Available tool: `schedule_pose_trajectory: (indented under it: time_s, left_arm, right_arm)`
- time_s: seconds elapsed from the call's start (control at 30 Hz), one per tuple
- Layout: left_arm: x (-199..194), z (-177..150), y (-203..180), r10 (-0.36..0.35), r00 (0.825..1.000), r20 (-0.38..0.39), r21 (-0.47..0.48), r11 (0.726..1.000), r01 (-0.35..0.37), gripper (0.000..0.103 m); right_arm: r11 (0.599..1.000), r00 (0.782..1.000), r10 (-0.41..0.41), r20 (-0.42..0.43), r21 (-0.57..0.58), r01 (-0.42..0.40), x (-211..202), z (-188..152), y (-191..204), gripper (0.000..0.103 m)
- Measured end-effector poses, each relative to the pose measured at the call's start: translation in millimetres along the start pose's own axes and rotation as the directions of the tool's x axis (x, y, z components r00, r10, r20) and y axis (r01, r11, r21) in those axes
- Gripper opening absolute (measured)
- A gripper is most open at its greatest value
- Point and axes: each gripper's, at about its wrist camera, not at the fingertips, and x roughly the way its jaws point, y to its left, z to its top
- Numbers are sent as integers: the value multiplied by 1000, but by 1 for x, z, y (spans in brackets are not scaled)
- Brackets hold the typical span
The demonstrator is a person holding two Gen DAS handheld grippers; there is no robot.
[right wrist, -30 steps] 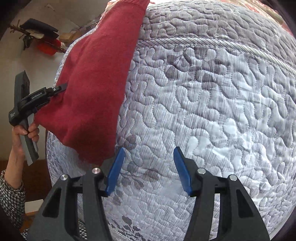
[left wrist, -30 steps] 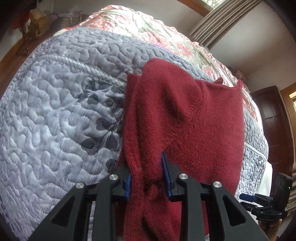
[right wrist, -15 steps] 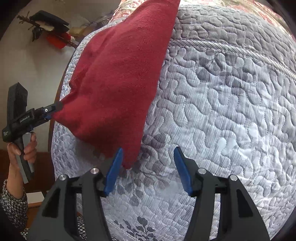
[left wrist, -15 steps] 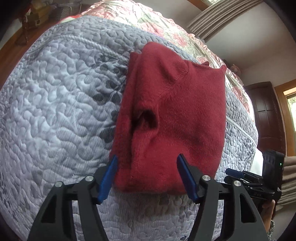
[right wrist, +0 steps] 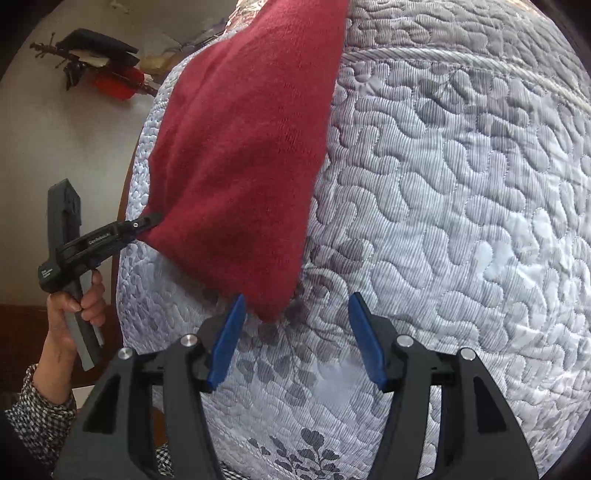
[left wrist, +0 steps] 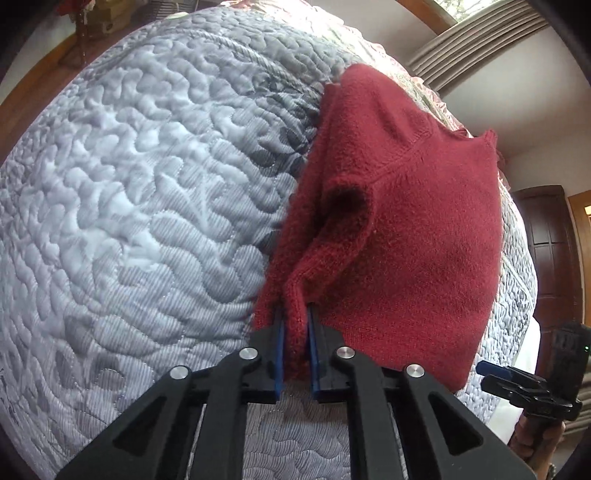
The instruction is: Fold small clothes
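Note:
A dark red knit sweater (left wrist: 424, 229) lies folded on a grey-white quilted bed cover (left wrist: 147, 184). My left gripper (left wrist: 295, 314) is shut on a pinched fold at the sweater's near left edge, below a sleeve opening. In the right wrist view the sweater (right wrist: 251, 147) runs from the top down to a corner that hangs just above the gap of my right gripper (right wrist: 297, 306), which is open and holds nothing. The left gripper (right wrist: 146, 223) shows there too, clamped on the sweater's left corner. The right gripper (left wrist: 487, 369) is at the far right of the left wrist view.
The quilt (right wrist: 443, 184) spreads wide to the right of the sweater. A floral bedspread (left wrist: 373, 40) lies beyond it, with curtains (left wrist: 480, 33) and a dark wooden door (left wrist: 546, 240) behind. A person's hand (right wrist: 74, 306) holds the left gripper's handle off the bed's edge.
The left gripper held the sweater, opened half a second ago, and has now shut again on its near left edge. The right gripper stayed open and came closer to the sweater's corner.

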Motion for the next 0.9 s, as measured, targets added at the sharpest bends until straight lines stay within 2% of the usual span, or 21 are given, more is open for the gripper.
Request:
schedule_pose_trajectory:
  time_s: [0.07,0.13,0.2,0.23,0.27,0.3,0.33,0.4,0.43,0.53,0.6,0.67,0.77,0.83,0.9]
  left_arm:
    - [-8,0,-6,-9,1000,6,22,1000,8,25]
    - [-12,3,-10,-28,1000,9,26,999,28,51]
    - [-9,6,-13,4,1000,15,24,1000,-4,63]
    - [-4,8,-14,11,1000,8,30,999,-11,61]
    - [3,8,-17,23,1000,-1,37,999,-23,60]
    - [9,7,-15,40,999,-11,41,998,-40,48]
    - [17,8,-14,43,999,-26,45,998,-42,42]
    - [22,9,-14,42,999,-28,42,998,-41,38]
    - [19,9,-17,41,999,-20,47,998,-40,34]
    - [11,7,-22,43,999,15,77,996,-44,28]
    - [18,2,-20,55,998,24,106,993,-57,29]
    - [27,1,-19,59,998,20,115,991,-61,29]
    - [32,0,-19,47,999,10,131,990,-48,31]
    - [32,2,-18,38,999,0,145,989,-38,37]
    - [26,8,-18,39,999,-16,155,987,-36,44]
  right_arm:
    - [1000,1000,6,-1,-8,-6,9,2,3,59]
    - [999,999,32,-12,5,-32,22,7,3,59]
    - [998,998,54,-34,28,-53,36,13,2,58]
    - [997,997,64,-42,39,-62,44,15,2,54]
    - [996,996,71,-45,49,-69,50,17,1,45]
    - [995,995,82,-50,63,-79,56,18,1,33]
    - [993,994,97,-51,76,-93,57,17,2,29]
    - [993,995,94,-37,75,-91,51,15,7,20]
    - [995,996,83,-21,57,-82,44,13,10,19]
    - [998,998,51,22,21,-51,23,3,17,17]
    - [998,1000,26,8,54,-27,28,3,11,16]
    - [998,999,-31,-22,57,32,45,3,9,17]
    - [996,998,-53,-42,71,55,62,8,6,19]
    - [996,998,-41,-47,74,45,62,12,6,21]
    - [997,998,-50,-50,55,53,55,14,8,31]
